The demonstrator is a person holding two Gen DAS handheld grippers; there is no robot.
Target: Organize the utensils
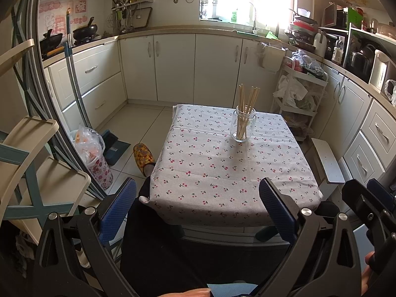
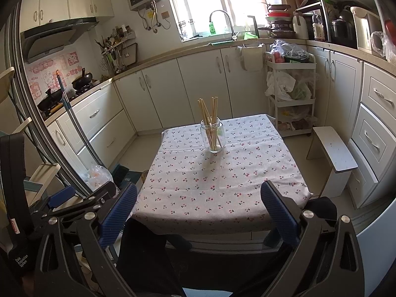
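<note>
Small table [image 1: 222, 173] under cherry-print cloth [image 1: 198, 153]; glass jar [image 1: 242, 126] of chopsticks [image 1: 247, 99] upright toward its far side

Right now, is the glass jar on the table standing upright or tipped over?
Upright. The glass jar stands on its base on the tablecloth, mouth up, with the chopsticks leaning inside it.
</note>
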